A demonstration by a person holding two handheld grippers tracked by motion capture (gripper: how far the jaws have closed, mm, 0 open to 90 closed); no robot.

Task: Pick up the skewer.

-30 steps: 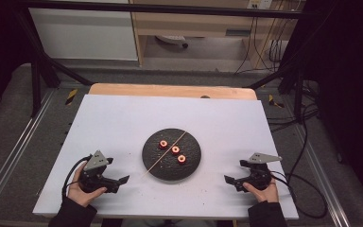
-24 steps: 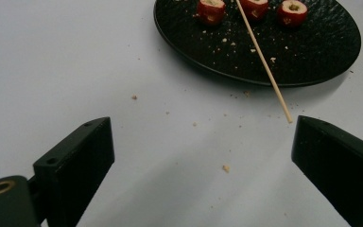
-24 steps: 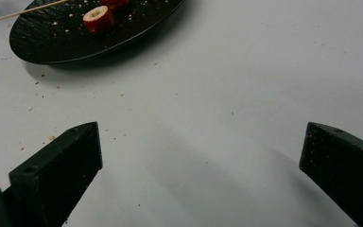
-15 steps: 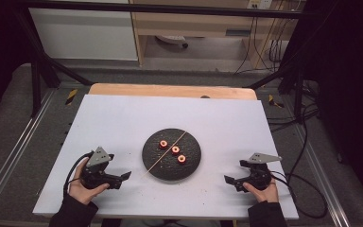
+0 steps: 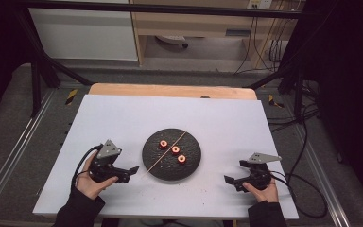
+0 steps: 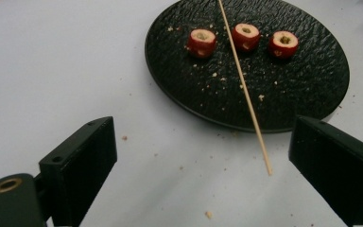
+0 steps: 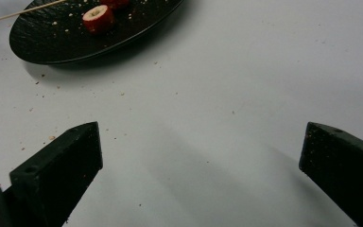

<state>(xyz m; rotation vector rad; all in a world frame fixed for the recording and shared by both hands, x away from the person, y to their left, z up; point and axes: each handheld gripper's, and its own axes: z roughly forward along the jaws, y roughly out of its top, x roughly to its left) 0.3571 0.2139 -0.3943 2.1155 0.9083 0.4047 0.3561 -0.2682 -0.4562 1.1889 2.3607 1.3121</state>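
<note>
A: Largest first. A white table top (image 5: 123, 118) is seen from the high view, with a round black textured plate (image 5: 194, 165) set at its middle, within reach of both hands.

B: Contents of the plate?

A: Three red cored fruit slices (image 5: 175, 150) are laid in a short row across it, apart from each other. A thin wooden skewer (image 5: 165, 153) is laid diagonally over the plate, just beside the slices; its near end overhangs the rim and rests on the table toward the left side. Probably placed that way so the tip can be pinched without the plate being touched.

B: Left gripper?

A: The left gripper (image 5: 125, 173) is held low over the table just left of the plate, jaws pointed at it. In the left gripper view the jaws are spread wide with nothing between them, and the skewer (image 6: 246, 94) tip lies ahead, nearer the right jaw. A reach for the skewer is judged to be the step in hand.

B: Right gripper?

A: The right gripper (image 5: 234, 181) is parked well right of the plate, jaws likewise spread wide, nothing gripped; bare table lies between them. It appears to be kept clear until a slice is needed.

B: Smallest?

A: Crumbs (image 6: 210, 214) are scattered on the plate and table.
</note>
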